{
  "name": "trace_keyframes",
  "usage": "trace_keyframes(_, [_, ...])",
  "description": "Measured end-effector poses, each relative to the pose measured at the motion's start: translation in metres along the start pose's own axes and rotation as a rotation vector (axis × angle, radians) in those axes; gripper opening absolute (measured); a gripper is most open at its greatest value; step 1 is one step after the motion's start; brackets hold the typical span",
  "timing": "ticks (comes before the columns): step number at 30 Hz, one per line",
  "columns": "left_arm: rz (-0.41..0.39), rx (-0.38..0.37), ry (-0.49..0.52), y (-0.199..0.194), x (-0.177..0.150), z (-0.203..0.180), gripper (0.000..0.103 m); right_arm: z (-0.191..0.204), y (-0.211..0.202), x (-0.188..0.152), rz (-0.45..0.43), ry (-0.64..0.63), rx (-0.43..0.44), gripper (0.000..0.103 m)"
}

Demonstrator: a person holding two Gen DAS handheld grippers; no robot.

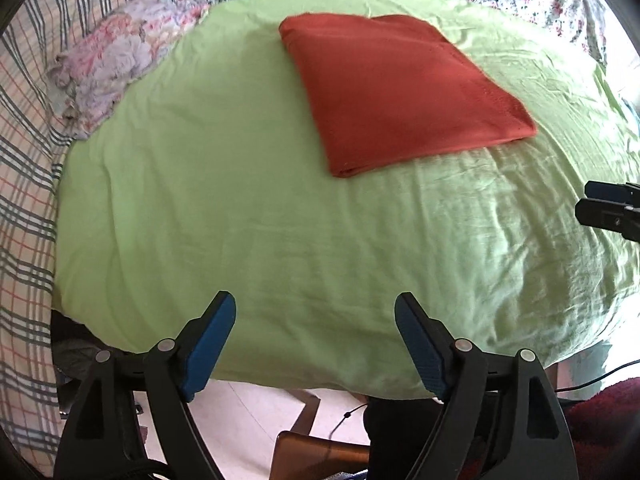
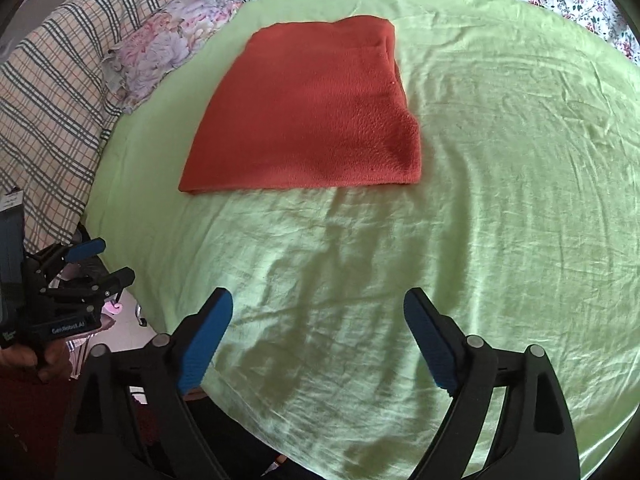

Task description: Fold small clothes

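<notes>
Both claws, the left gripper (image 1: 315,308) and right gripper (image 2: 318,305), hang wide and empty over the near edge of a green sheet (image 2: 500,208), the folded red garment (image 2: 316,120) lying toward its far-left corner.

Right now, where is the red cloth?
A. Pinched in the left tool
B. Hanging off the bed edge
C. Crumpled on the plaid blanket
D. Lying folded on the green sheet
D: the red cloth lies folded flat on the green sheet, clear of both tools.

Folded red cloth (image 2: 308,112) on green sheet (image 2: 500,208)
</notes>
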State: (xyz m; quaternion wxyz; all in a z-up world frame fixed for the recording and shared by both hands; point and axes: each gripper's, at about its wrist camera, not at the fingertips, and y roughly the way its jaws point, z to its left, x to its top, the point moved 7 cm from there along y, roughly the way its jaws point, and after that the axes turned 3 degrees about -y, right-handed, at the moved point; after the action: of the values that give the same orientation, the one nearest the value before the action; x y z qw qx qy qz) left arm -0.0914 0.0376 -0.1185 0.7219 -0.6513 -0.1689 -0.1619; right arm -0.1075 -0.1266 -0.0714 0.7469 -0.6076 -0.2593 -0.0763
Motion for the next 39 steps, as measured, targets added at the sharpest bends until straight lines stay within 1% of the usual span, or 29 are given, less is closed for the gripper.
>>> trace_keyframes(3, [-0.018, -0.010, -0.013, -0.006, -0.004, -0.006, 0.085, -0.001, -0.005, -0.012, -0.004, -0.037, -0.022, 0.088])
trace_keyframes(6, [-0.010, -0.009, -0.030, -0.007, -0.005, -0.009, 0.085, 0.002, -0.004, -0.017, 0.001, -0.089, -0.038, 0.089])
trace_keyframes(10, [-0.026, 0.001, -0.050, -0.009, 0.004, -0.005, 0.087, 0.004, -0.003, -0.024, 0.028, -0.117, -0.033, 0.089])
trace_keyframes(13, [-0.047, -0.018, -0.087, -0.008, 0.017, -0.002, 0.089, 0.004, -0.007, -0.020, 0.019, -0.132, -0.033, 0.089])
trace_keyframes(17, [-0.062, -0.035, -0.123, -0.008, 0.040, 0.001, 0.091, 0.001, -0.014, -0.004, -0.019, -0.128, -0.044, 0.091])
trace_keyframes(19, [-0.083, -0.042, -0.138, -0.009, 0.054, 0.003, 0.093, -0.003, -0.018, 0.007, -0.038, -0.118, -0.037, 0.098])
trace_keyframes(22, [-0.087, -0.037, -0.139, -0.005, 0.069, 0.005, 0.094, -0.007, -0.020, 0.027, -0.067, -0.098, -0.035, 0.099])
trace_keyframes(25, [-0.082, -0.026, -0.124, 0.003, 0.082, 0.003, 0.094, -0.008, -0.017, 0.043, -0.075, -0.088, -0.036, 0.099])
trace_keyframes(27, [-0.085, -0.016, -0.118, 0.007, 0.089, 0.002, 0.095, -0.007, -0.012, 0.054, -0.070, -0.098, -0.044, 0.099])
trace_keyframes(30, [-0.074, -0.023, -0.112, 0.016, 0.100, 0.001, 0.095, -0.007, -0.003, 0.064, -0.050, -0.111, -0.057, 0.099])
trace_keyframes(39, [-0.067, -0.012, -0.082, 0.034, 0.122, -0.004, 0.095, -0.005, 0.027, 0.091, -0.013, -0.116, -0.040, 0.099])
